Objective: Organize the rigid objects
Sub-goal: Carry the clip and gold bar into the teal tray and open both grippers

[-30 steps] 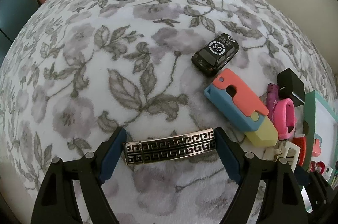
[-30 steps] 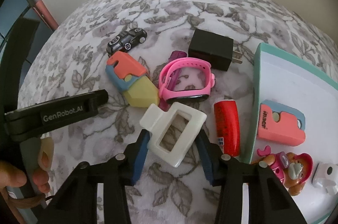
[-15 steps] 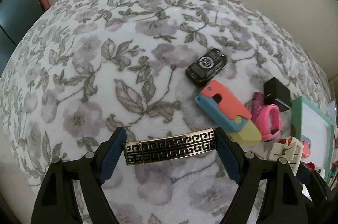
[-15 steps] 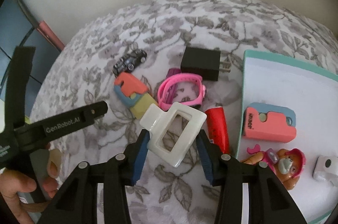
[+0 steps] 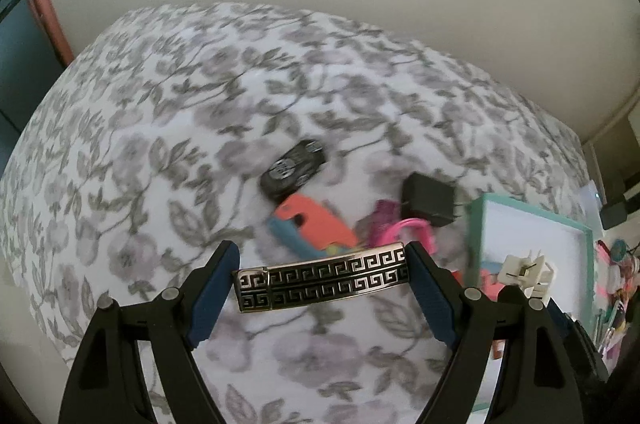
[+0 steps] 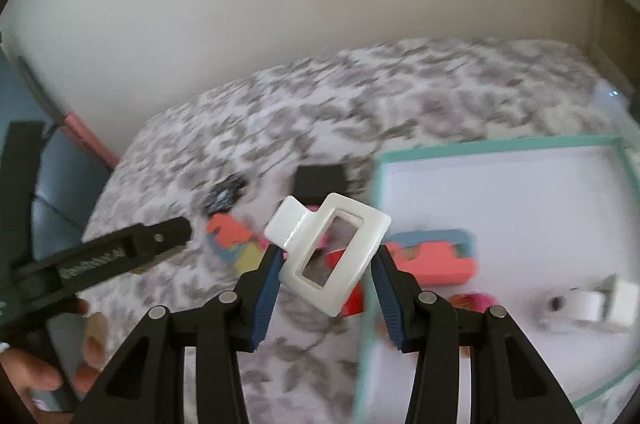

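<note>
Clamping a metal hair barrette (image 5: 324, 277) with a black Greek-key pattern lengthwise between blue pads (image 5: 214, 294), left gripper (image 5: 323, 288) spread wide, barrette spanning the whole gap, lifted above the floral bedspread (image 5: 168, 152). Beyond it, far right: black toy car (image 5: 294, 170), coral-and-blue case (image 5: 312, 224), black charger (image 5: 429, 199), pink band (image 5: 408, 229). Pinching a white rectangular claw clip (image 6: 330, 253) at its sides, right gripper (image 6: 327, 282) part-closed, clip tilted, raised between the pads, just left of the teal-rimmed tray (image 6: 496, 146). In the tray, blurred: coral-and-blue case (image 6: 434, 256), small white piece (image 6: 588, 306).
</note>
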Demonstrator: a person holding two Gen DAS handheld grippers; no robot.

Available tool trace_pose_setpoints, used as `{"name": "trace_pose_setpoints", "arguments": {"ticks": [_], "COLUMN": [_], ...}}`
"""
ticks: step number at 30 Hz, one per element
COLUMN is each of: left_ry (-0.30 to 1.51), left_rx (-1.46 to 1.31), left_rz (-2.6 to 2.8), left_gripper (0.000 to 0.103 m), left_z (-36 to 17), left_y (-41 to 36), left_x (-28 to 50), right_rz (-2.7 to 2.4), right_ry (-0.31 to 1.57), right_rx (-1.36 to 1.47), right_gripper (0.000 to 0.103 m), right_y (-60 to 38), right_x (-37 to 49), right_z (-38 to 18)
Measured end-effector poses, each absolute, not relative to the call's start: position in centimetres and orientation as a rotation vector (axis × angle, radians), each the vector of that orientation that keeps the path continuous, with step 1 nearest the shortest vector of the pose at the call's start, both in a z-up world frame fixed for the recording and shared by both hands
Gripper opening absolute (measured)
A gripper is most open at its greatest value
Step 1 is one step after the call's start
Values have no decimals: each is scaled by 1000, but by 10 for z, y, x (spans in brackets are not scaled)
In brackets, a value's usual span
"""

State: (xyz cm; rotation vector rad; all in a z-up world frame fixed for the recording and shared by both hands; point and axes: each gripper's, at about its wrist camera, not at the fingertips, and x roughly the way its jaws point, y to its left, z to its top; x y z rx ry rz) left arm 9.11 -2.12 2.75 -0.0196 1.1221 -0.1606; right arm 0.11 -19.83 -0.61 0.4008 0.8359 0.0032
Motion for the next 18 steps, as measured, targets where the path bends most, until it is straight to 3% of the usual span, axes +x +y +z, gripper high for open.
{"name": "trace_pose_setpoints", "arguments": {"ticks": [18], "left_ry": [1107], "left_rx": [71], "left_rz": [-332], "left_gripper": [85], "left_z": [27], "left_y": [-151], "left_x": [81], "right_rz": [-431], "right_ry": [798], "right_rx": [425], "right_gripper": [48], "right_y": [-301], "right_x": [-27], "right_z": [-9]}}
